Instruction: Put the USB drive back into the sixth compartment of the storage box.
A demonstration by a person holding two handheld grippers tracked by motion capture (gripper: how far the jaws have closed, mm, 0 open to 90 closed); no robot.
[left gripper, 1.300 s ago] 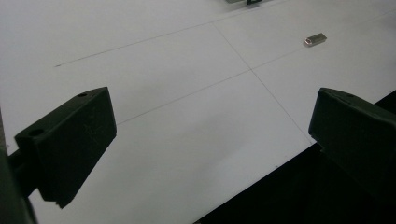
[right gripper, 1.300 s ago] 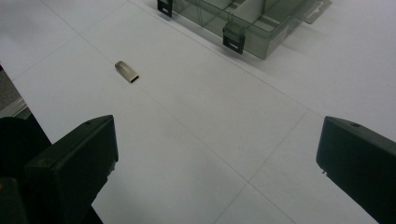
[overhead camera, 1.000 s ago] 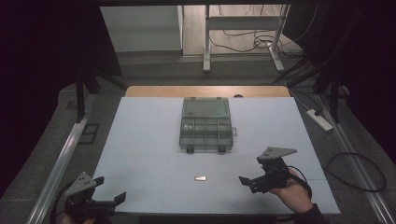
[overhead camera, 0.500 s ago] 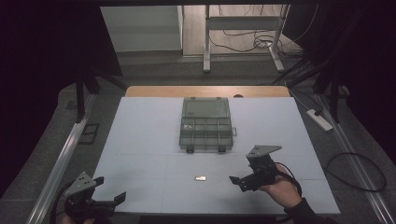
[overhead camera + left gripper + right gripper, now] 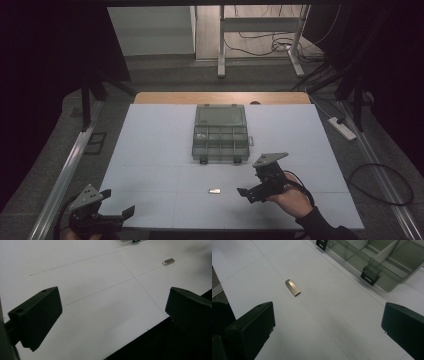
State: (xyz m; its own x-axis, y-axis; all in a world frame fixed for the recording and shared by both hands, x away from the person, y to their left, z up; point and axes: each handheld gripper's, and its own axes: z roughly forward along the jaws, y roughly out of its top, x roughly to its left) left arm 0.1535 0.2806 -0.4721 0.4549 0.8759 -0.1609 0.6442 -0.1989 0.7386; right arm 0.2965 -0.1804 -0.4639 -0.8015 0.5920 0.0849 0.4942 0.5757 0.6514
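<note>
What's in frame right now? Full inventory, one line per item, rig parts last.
table: 1, white top with a wooden far edge, centre of the high view
compartment box: 1, clear grey with black latches, lid open, middle of the table toward the far side
USB stick: 1, silver metal, lying flat on the table nearer the person than the box
power strip: 1, white, on the floor beyond the table's right edge
desk frame: 1, white legs with cables, on the floor behind the table
left gripper: 1, black, fingers open, near-left table corner
right gripper: 1, black, fingers open, just right of the USB stick
hand: 1, holding the right gripper
</note>
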